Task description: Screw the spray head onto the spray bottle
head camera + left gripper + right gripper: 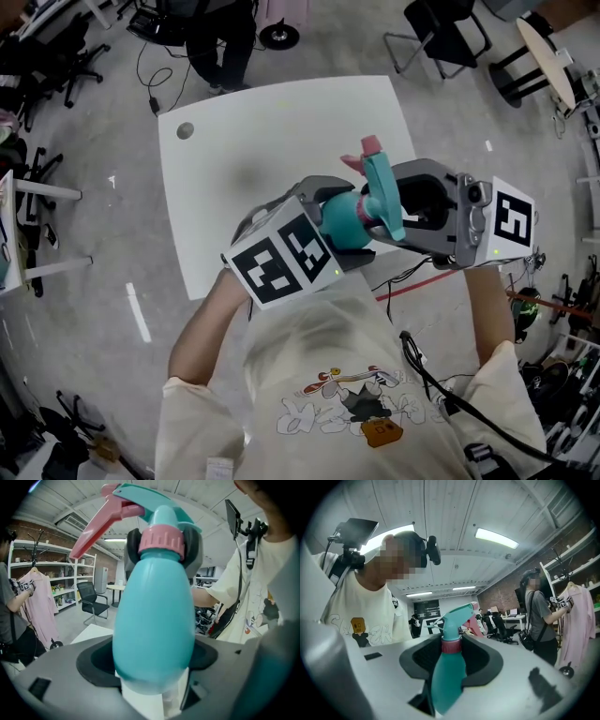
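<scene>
Teal bottle (pixel 154 620), one; sprayer (pixel 161 515), seemingly one.

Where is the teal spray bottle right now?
In the head view, the spray bottle is held mid-picture before the person's chest, above the near edge of the white table. The left tool clamps its body, and the right tool clamps its spray head.

Cream T-shirt (pixel 309 342), cartoon print (pixel 352 405), black cable (pixel 439 392)

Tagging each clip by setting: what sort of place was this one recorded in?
Probably a shared office or lab workspace. There is a black office chair, white metal shelving against a red brick wall, and a white square table on a grey concrete floor.
</scene>
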Demonstrator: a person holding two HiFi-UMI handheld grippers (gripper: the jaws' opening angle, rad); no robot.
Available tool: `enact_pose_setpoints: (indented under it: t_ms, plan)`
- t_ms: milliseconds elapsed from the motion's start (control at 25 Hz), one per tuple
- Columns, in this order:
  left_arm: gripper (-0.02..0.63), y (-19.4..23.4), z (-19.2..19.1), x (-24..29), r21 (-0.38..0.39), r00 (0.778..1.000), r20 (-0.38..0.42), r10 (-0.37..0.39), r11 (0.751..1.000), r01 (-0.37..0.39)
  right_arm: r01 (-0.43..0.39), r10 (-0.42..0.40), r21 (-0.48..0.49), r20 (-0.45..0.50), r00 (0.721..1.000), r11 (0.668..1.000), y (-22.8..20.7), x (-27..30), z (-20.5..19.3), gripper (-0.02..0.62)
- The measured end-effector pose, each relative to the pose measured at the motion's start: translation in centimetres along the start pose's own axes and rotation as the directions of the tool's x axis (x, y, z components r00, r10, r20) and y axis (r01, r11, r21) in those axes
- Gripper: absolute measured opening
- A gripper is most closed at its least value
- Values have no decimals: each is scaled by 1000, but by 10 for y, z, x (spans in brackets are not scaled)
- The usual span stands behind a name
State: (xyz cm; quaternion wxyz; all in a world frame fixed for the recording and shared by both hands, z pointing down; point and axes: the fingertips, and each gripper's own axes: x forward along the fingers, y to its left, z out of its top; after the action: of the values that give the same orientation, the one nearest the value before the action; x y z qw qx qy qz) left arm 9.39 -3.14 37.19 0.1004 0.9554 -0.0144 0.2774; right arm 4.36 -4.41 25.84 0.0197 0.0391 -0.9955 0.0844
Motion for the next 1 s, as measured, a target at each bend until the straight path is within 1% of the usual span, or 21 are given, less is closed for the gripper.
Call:
enact_pose_setpoints:
  t_ms: [160,280,360,480,640,760,880,960,1000]
  plan:
    - [408,14,-8,3,-51,996,20,87,995,-86,60,-61,-32,-36,997,998,-10,5,-10,135]
    - [408,30,-8,5,-108,985,32,172,980,-168,156,-159,-56,-68,985,986,-23,6,-13,135]
    - [408,44,-9,5,-143,966,33,255,958,-248,234,-240,-79,-91,966,969,-34,9,-14,135]
    - [408,64,-10,1,-192,930,47,363,917,-348,336,-348,-117,-97,933,934,-47,16,-14,135]
    - [408,81,-7,-7,-223,876,49,480,860,-459,437,-449,-140,-73,891,889,-56,19,-10,135]
    - [408,87,-5,-9,-235,842,40,538,824,-516,492,-504,-147,-58,862,858,-58,17,-7,135]
    - [408,91,-9,-14,-238,814,26,580,795,-559,549,-565,-170,-64,823,819,-60,20,-7,135]
    - [408,91,-11,-15,-247,807,21,590,786,-567,576,-594,-184,-60,802,797,-60,22,-6,135]
    - [408,91,-11,-15,-253,809,21,587,786,-564,586,-604,-189,-51,795,788,-60,23,-5,135]
